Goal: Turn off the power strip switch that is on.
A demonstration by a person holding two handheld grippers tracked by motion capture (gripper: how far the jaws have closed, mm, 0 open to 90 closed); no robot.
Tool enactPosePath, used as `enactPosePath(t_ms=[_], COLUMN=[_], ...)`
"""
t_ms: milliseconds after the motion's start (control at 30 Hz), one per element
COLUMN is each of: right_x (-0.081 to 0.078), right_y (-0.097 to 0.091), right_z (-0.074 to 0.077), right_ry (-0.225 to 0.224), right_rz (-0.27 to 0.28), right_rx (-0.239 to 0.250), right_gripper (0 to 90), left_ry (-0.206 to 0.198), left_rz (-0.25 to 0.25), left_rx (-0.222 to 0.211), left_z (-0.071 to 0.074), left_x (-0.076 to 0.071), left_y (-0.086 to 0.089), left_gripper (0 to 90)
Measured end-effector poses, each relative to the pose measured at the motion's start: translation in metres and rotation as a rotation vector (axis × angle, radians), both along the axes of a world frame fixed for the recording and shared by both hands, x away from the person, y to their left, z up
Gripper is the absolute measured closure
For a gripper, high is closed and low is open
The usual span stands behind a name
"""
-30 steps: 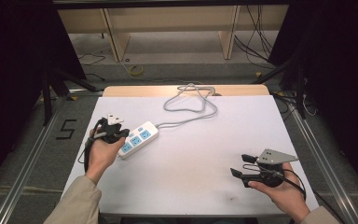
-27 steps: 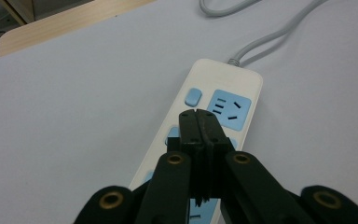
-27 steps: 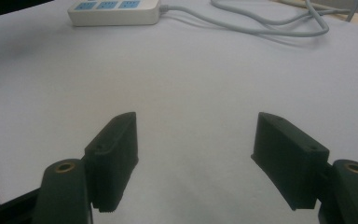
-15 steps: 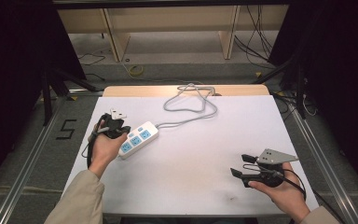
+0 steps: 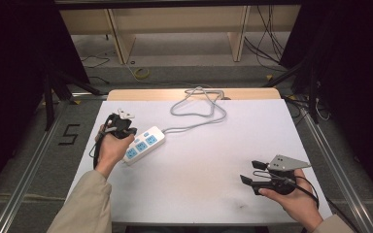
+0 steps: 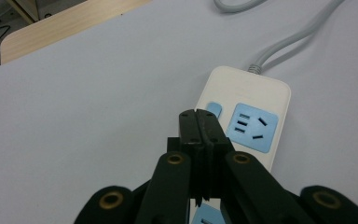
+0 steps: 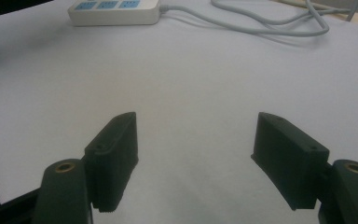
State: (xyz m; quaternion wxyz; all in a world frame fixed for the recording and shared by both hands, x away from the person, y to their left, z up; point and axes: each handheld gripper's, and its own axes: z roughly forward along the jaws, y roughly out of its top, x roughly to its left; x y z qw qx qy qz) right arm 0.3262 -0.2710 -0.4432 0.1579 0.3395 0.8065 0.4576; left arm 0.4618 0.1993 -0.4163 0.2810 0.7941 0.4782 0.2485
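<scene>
A white power strip (image 5: 143,144) with blue sockets lies at the left of the white table top (image 5: 199,170). Its grey cable (image 5: 199,104) loops toward the far edge. My left gripper (image 5: 120,125) stands just left of the strip. In the left gripper view the jaws of the left gripper (image 6: 199,122) are pressed together with nothing between them, tips over the power strip (image 6: 247,126) beside its small blue switch (image 6: 213,110). Whether they touch it I cannot tell. My right gripper (image 5: 249,172) rests near the front right. The right gripper (image 7: 196,123) has its jaws wide apart over bare table.
A wooden table edge (image 5: 175,93) shows beyond the white top. Metal rails run along both sides, and the floor at the left bears a "5" mark (image 5: 69,134). In the right gripper view the power strip (image 7: 114,10) and its cable (image 7: 270,25) lie far ahead.
My left hand has shifted a little away and to the right, closer to the strip's cable end. The right hand and the strip have stayed put.
</scene>
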Motion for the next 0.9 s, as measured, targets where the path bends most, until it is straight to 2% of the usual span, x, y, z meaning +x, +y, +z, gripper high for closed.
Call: enactPosePath(t_ms=[167, 300, 767, 900], right_x=[0.000, 0.000, 0.000, 0.000], right_y=[0.000, 0.000, 0.000, 0.000], right_z=[0.000, 0.000, -0.001, 0.000], right_ry=[0.000, 0.001, 0.001, 0.002], right_rz=[0.000, 0.004, 0.005, 0.005], right_rx=[0.000, -0.001, -0.003, -0.003], right_gripper=[31.1, 31.1, 31.1, 31.1], left_ry=[0.030, 0.039, 0.089, 0.100], left_rz=[0.013, 0.014, -0.018, -0.030], left_rx=[0.019, 0.023, 0.051, 0.071], left_z=[-0.004, -0.006, -0.018, -0.020], left_x=[0.005, 0.008, 0.018, 0.019], left_y=[0.001, 0.003, -0.003, -0.005], left_gripper=[89.9, 89.9, 89.8, 89.8])
